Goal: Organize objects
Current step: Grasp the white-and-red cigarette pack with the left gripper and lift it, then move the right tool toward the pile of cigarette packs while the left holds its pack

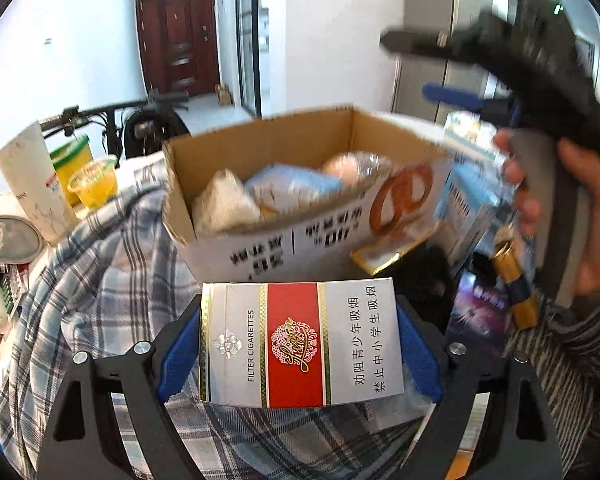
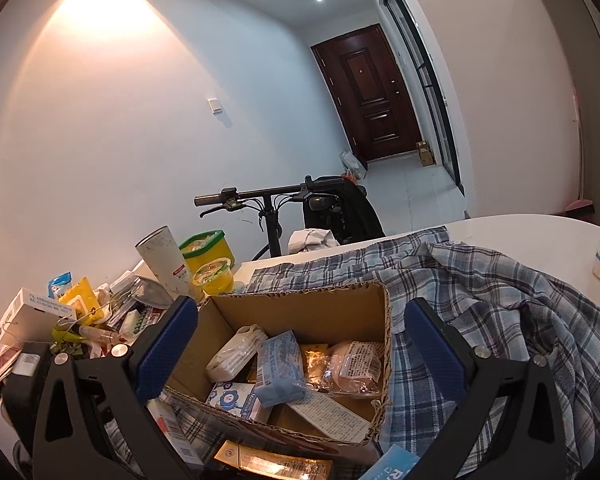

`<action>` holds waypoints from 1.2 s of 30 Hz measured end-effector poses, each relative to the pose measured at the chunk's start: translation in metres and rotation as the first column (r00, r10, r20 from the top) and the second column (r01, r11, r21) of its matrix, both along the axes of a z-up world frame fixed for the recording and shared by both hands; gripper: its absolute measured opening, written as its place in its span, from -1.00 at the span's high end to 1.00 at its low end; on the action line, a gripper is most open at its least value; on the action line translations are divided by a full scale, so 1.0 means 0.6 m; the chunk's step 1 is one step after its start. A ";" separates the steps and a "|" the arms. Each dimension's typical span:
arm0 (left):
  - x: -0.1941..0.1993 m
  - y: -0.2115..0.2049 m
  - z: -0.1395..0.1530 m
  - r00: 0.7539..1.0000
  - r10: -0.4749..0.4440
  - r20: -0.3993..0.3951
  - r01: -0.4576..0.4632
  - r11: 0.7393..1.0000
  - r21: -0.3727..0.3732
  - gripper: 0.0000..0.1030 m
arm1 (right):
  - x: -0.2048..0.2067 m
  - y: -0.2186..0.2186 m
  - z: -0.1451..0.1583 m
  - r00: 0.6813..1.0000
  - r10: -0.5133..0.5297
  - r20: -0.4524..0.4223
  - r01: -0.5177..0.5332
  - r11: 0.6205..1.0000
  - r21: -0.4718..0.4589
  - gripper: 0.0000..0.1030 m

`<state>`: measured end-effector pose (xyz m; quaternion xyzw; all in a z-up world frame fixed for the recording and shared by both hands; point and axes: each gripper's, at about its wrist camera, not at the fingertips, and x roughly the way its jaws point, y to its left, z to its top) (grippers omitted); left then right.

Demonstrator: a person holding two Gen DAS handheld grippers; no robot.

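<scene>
Left gripper point(image 1: 299, 354) fingers clamped the red-and-white cigarette carton point(image 1: 300, 344) by its short sides, just short of the open brown cardboard box point(image 1: 300, 184) at 12 o'clock on the bench's blue plaid cloth point(image 1: 100, 280); right gripper point(image 2: 300, 344) hovered over that box, fingers apart, empty.

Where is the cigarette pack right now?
In the left wrist view, the cigarette pack sits clamped in the left tool, just short of the cardboard box, above the plaid shirt.
</scene>
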<state>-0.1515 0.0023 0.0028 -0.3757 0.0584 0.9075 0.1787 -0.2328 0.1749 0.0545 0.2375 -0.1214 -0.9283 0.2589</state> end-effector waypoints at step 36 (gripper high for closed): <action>0.033 -0.030 0.069 0.917 0.210 -0.339 -0.157 0.971 0.179 -0.74 | 0.034 -0.022 0.015 0.989 0.099 -0.113 -0.103 0.994 -0.028 -1.00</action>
